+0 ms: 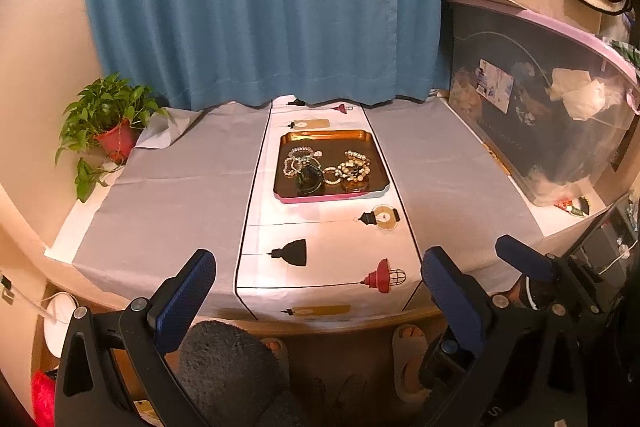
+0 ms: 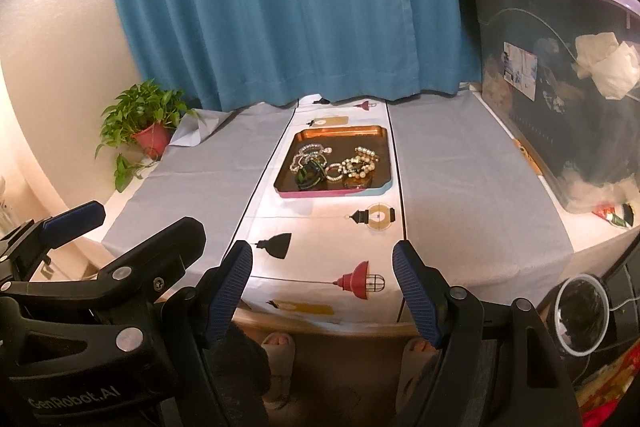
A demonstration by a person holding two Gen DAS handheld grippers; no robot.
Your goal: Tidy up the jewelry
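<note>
— Where does the tray (image 1: 288, 141) sit?

— On the table runner (image 1: 324, 239), which runs down the middle of the table (image 1: 168, 195) from 6 to 12 o'clock. The tray lies toward 12, with the curtain (image 1: 260, 7) behind it.

— And inside it?

— A heap of jewelry (image 1: 326, 169): a bangle (image 1: 309, 179) at the tray's 7 o'clock, pearl strands (image 1: 354, 165) at its 3, touching one another.

— What flanks the table?

— A potted plant (image 1: 108, 119) at 10 o'clock, at the table's far corner. A storage bin (image 1: 540, 99) at 2 o'clock, along the table's edge.
</note>
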